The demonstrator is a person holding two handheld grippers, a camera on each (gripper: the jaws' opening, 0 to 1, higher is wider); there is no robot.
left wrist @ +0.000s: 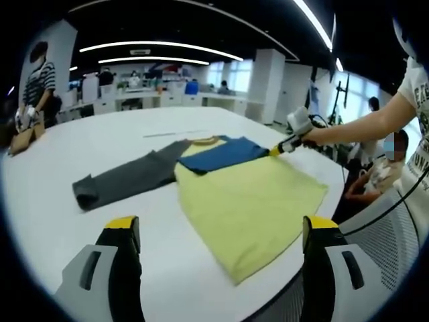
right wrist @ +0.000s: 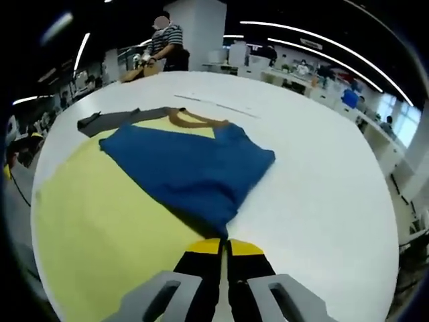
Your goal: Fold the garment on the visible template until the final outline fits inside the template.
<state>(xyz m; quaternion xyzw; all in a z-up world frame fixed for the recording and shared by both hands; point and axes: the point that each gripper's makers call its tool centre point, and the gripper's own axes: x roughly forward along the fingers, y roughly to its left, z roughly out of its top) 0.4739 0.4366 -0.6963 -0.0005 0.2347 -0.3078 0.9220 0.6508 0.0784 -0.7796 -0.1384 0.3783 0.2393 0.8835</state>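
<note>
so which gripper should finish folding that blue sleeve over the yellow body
Right. The right gripper is shut on the blue sleeve, already laid partly across the yellow body. The left gripper is open, apart from the shirt.

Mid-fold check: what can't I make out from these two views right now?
- Template: no outline visible around the garment on the table in either view.
- Blue sleeve corner: hidden between the right gripper's closed jaws, right gripper view.
- Garment's near hem: cut off by the table edge, left gripper view.
- Grey sleeve cuff: too small, crumpled.
</note>
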